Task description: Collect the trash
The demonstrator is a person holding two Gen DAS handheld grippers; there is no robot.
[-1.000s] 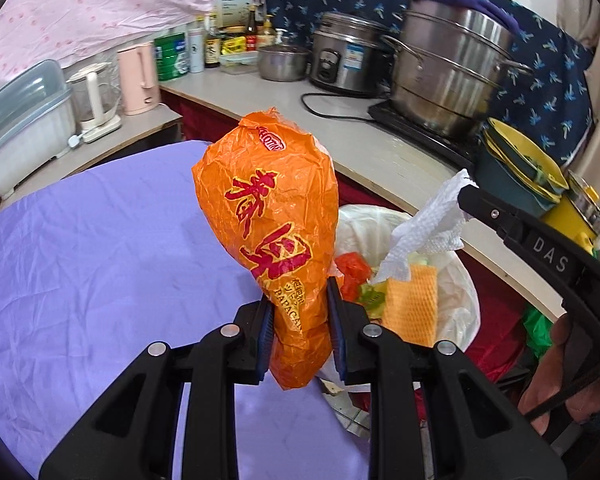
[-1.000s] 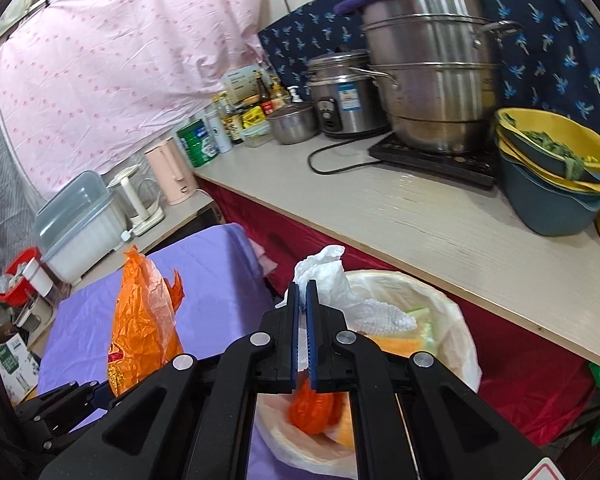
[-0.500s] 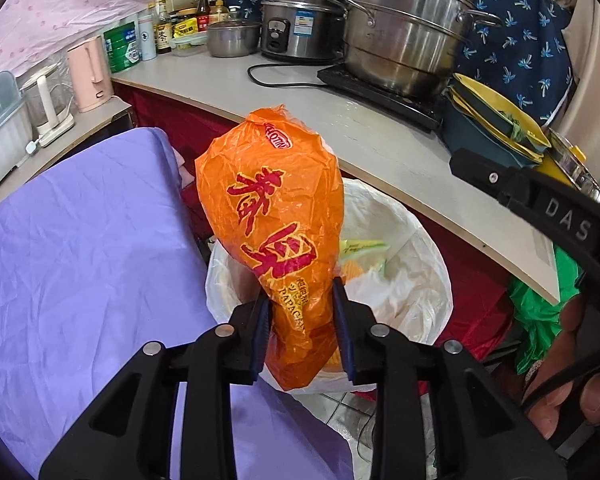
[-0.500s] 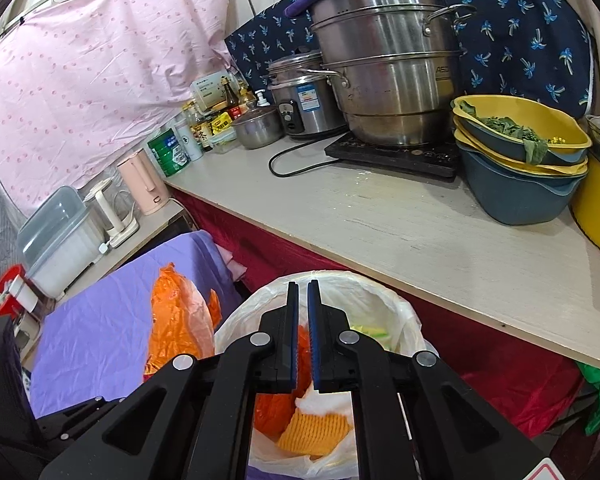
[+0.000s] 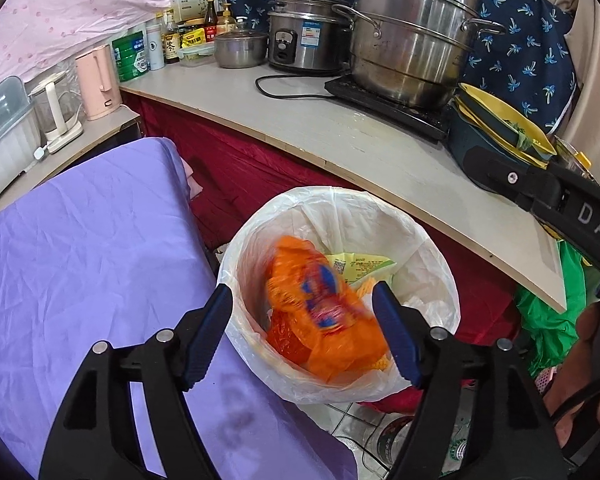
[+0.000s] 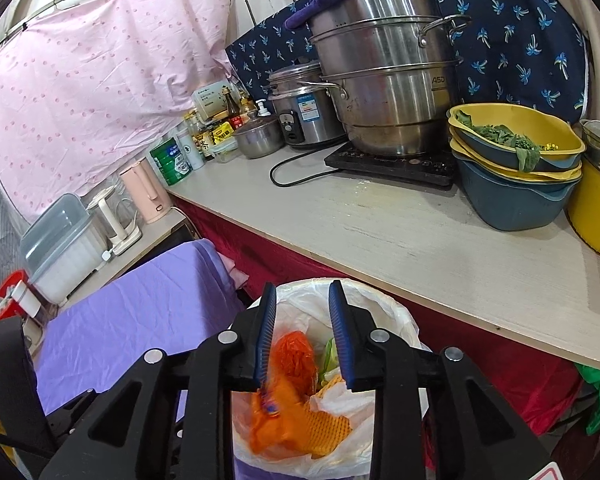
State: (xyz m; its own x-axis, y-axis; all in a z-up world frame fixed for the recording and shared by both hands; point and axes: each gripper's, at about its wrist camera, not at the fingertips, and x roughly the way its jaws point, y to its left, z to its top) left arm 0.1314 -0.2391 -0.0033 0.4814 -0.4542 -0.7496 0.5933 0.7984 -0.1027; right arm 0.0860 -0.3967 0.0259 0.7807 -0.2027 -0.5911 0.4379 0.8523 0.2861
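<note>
**Orange bag dropping into the bin, both grippers spread above it**

The left gripper is standing released, its jaws wide apart and holding nothing, directly over the mouth of the lined trash bin. The orange snack bag is showing as a motion-blurred shape inside the bin, between and below the blue pads; whether it is resting on the pile yet cannot be told from the blur. The right gripper is also hanging over the bin with its jaws parted and empty.

The bin is sitting on the floor, between the near edge of the long bench and the right edge of the purple-covered table. It is looking fairly full: a red-orange bag, green-yellow wrappers, crumpled white paper and a piece of orange mesh are already piling up inside.

What could go wrong from here:

- The snack bag is light and puffy, so it is likely springing back rather than settling; on a high pile it could be sliding toward the rim and tipping out onto the floor.
- The thin white liner is draping loosely over the rim. A gripper pulling back low could be catching it and dragging the liner, or the bin, sideways.
- Both grippers are crowding the same opening, so a careless retreat could be knocking them together.
</note>
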